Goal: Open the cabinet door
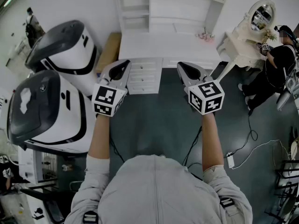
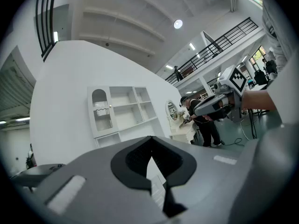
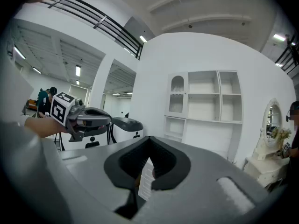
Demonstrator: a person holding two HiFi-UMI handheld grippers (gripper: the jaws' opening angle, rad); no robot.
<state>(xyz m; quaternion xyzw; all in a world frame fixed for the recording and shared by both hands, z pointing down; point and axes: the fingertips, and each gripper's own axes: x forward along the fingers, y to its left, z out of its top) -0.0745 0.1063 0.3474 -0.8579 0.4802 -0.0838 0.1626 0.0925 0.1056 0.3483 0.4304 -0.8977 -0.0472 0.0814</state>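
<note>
cabinet door (image 2: 102,111) shut | left gripper (image 1: 122,68) well short of it, jaws pressed together | right gripper (image 1: 183,69) alongside, jaws pressed together

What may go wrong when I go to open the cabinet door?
1. The left gripper and right gripper are both shut; unless one opens, it may just knock the door.
2. The door is at the back of the desk, so a reaching arm may hit its edge.
3. A cable lies on the floor at the right; a step there may trip.
</note>
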